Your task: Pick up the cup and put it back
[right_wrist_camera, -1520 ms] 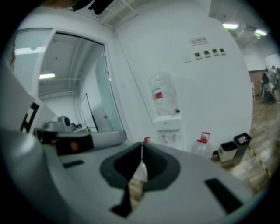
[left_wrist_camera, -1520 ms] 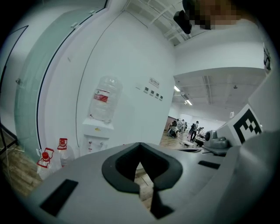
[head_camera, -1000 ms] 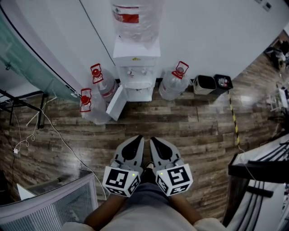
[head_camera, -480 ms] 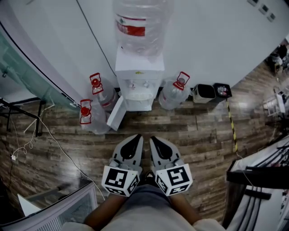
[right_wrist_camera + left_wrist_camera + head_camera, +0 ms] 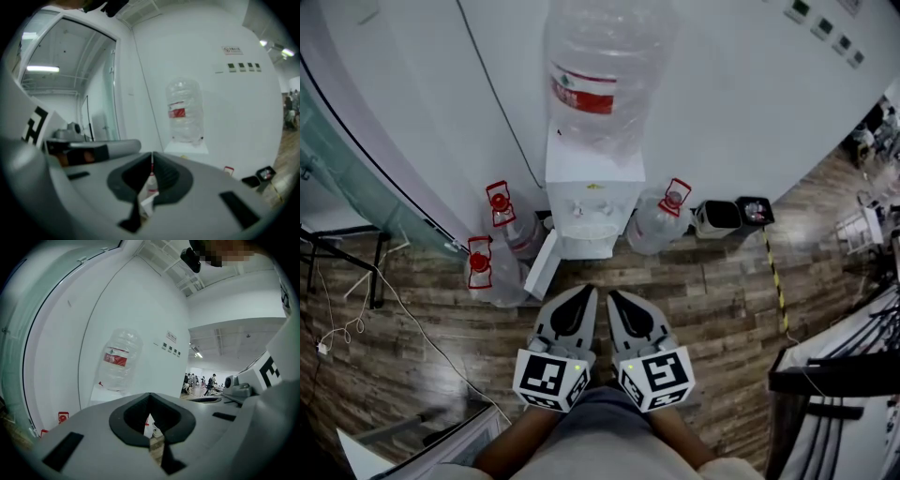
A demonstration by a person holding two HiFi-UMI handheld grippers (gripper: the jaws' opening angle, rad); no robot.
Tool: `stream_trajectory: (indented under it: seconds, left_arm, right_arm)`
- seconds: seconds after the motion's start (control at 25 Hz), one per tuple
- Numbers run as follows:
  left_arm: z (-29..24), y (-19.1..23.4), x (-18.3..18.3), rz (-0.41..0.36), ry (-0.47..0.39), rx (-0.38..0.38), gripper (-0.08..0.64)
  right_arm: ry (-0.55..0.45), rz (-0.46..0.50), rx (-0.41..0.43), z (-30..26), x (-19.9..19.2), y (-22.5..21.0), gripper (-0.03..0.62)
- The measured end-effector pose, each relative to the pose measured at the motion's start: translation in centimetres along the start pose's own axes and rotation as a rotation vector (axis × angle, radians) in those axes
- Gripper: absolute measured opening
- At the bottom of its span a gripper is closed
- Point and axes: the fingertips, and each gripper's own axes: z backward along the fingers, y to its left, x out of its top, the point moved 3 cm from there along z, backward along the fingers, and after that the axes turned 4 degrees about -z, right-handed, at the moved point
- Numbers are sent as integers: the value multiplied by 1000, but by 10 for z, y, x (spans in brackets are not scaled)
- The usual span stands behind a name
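Approach | your left gripper point(image 5: 583, 294), right gripper point(image 5: 615, 298) — jaws closed, empty | square up to water dispenser point(image 5: 589, 208) — open 1 before reaching.

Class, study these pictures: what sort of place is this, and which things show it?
Probably a drinking-water corner of an office or workshop: a white water dispenser with an upturned bottle against the wall, spare bottles with red handles on the wood-look floor beside it, and two small bins.

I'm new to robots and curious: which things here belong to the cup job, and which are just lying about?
Job: left gripper, right gripper, both shut, empty; probably the water dispenser. No cup visible.
Lying about: spare water bottles, two bins.
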Motion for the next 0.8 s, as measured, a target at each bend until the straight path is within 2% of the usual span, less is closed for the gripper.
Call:
stream_trajectory:
  seconds: [0.44, 0.8]
  left_arm:
    - [-15, 25, -10, 35, 34, -18, 6]
    - [-71, 46, -26, 70, 74, 25, 6]
  right_arm:
    - [20, -23, -11, -30, -3, -2, 24]
    - [48, -51, 12, -70, -1, -50, 24]
